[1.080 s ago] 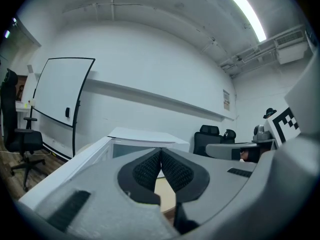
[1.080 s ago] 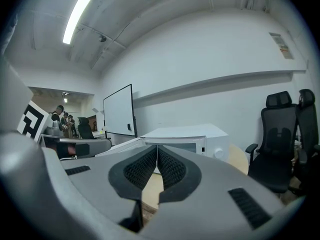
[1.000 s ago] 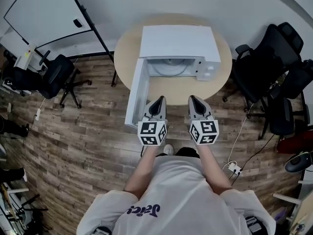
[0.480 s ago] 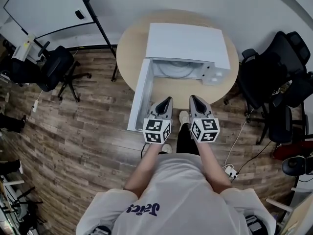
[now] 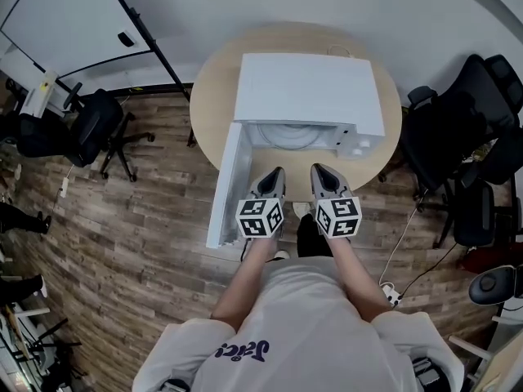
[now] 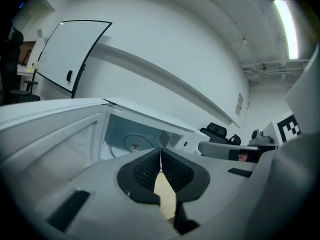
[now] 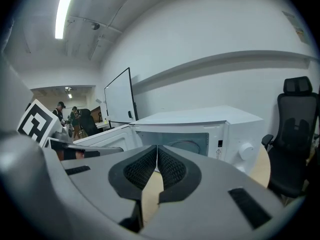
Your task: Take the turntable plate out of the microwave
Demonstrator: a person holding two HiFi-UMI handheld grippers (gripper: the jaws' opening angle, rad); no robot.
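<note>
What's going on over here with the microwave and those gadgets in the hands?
A person stands at a round table with a two-jaw tool in each hand. The white microwave on it has its door swung open, and the turntable plate sits inside, untouched. The left tool and right tool are both shut and empty, side by side before the opening.

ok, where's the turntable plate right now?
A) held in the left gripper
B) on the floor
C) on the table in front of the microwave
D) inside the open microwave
D: the door of the microwave stands open and the turntable plate lies inside the cavity, while the left gripper and right gripper are both shut, empty and short of the opening.
</note>
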